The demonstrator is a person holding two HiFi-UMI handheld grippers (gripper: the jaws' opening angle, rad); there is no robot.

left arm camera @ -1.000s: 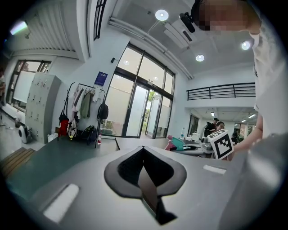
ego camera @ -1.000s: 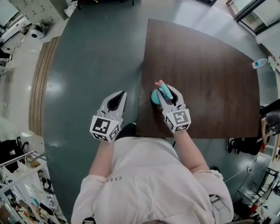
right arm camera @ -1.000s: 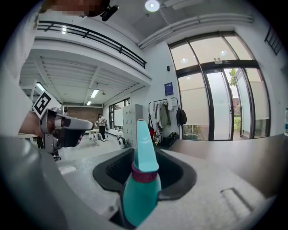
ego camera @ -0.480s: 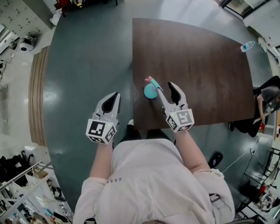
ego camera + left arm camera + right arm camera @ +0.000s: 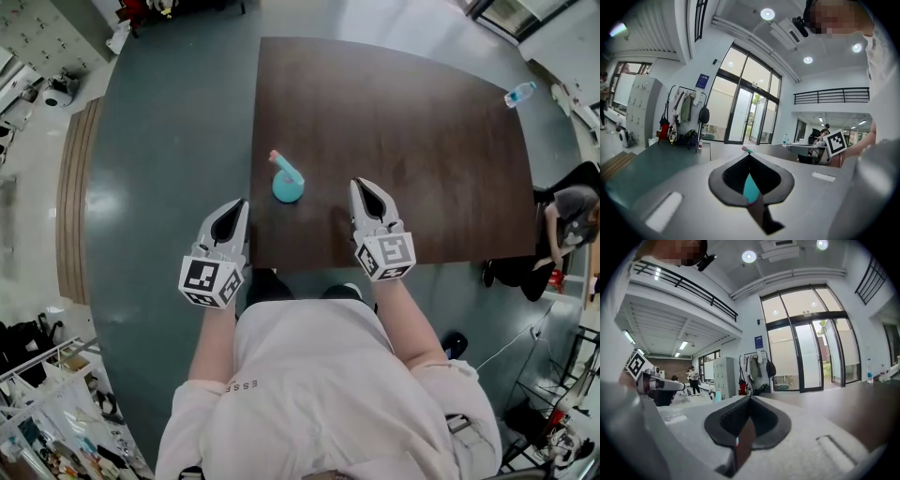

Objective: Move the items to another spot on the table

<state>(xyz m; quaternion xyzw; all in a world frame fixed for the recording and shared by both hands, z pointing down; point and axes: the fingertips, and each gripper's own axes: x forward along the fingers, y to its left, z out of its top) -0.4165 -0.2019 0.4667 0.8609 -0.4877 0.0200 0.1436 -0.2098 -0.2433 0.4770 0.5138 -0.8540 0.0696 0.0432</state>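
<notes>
Teal item [image 5: 287, 181] with a pink-tipped stem stands free on the dark table [image 5: 422, 141], close to its left edge and between the two tongs. The right gripper [image 5: 364, 190] has just clenched, with nothing between its jaws. The left gripper [image 5: 236, 210] is also clenched and empty, hovering off the table's edge. Reaching in with closed jaws would likely knock the leaning stem, tipping the item or nudging it over that edge.
</notes>
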